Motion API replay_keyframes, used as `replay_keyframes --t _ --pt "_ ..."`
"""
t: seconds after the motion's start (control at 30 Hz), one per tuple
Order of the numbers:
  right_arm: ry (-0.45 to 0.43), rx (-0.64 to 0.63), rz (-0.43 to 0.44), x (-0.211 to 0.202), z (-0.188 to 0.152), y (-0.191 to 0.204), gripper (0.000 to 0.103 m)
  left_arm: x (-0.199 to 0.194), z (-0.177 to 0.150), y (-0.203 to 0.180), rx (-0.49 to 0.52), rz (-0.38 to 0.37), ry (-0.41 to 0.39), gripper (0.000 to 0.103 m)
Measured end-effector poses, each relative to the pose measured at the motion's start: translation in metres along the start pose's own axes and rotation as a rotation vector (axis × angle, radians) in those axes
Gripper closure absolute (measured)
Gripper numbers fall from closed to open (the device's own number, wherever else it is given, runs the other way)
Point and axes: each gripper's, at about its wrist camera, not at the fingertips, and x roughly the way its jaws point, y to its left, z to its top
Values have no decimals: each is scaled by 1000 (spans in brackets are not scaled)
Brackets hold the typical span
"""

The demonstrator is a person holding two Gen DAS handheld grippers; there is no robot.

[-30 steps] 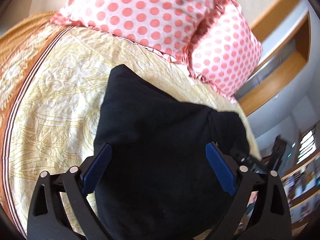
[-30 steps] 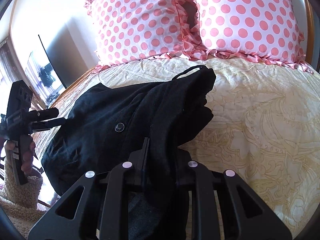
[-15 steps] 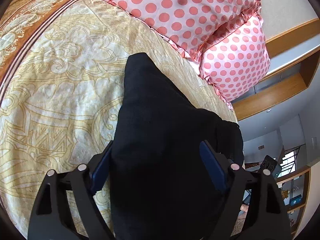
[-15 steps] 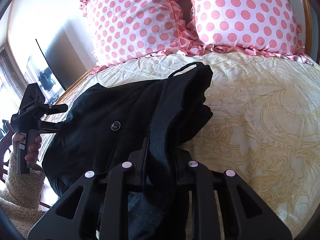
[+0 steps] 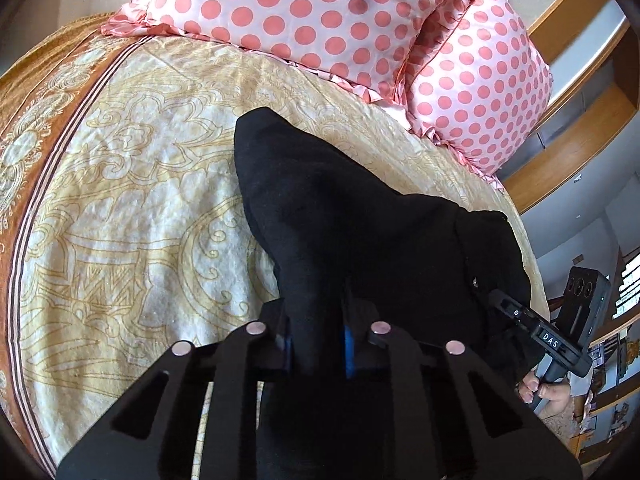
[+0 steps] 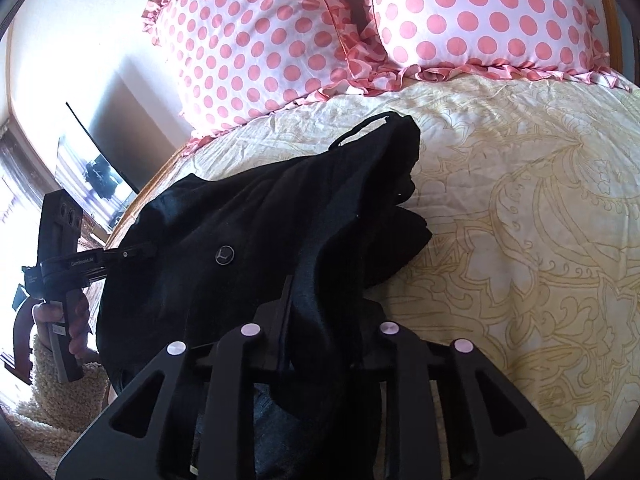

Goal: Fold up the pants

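Jaws closing on bunched black pants (image 5: 360, 216), patterned bedspread (image 5: 132, 184)

the pants (image 5: 360, 232) lie on the bed (image 5: 140, 200), two pillows (image 5: 304, 20) at its far end; both grippers sit at the near edge.

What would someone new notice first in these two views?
The black pants stand out, heaped mid-bed on the cream patterned bedspread, with the left gripper closing on one bunch of the cloth and the right gripper shut on another. Behind them, two pink polka-dot pillows lean at the head of the bed.
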Motion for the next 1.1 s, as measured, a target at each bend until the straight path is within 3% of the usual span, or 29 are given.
replay_keyframes --t 0.17,0.5,0.63,0.73,0.8,0.83,0.9,0.93,0.97,1.1 --pt "-45 35 76 -11 16 1 84 -10 3 -13 41 1 -35 91" --pt "-137 2 73 -2 81 6 88 -15 52 -37 69 -16 -159 92" --pt "-153 14 -1 17 104 -8 90 3 85 -39 80 11 -205 92" --pt "-59 9 -129 48 105 -18 90 37 99 -23 18 62 -132 91" --pt "-23 12 -173 58 100 -24 88 55 100 -10 -29 87 -87 85" --pt "-18 11 -190 59 99 -25 82 58 99 -5 -39 92 -86 79" --pt "-16 9 -223 55 98 -26 72 56 95 0 -54 118 -88 62" --pt "-16 6 -232 52 97 -26 69 51 94 2 -63 151 -101 46" --pt "-26 0 -249 47 96 -25 69 44 92 3 -69 187 -125 37" --pt "-142 -57 -334 12 85 -9 68 -5 82 -13 -21 285 -294 22"
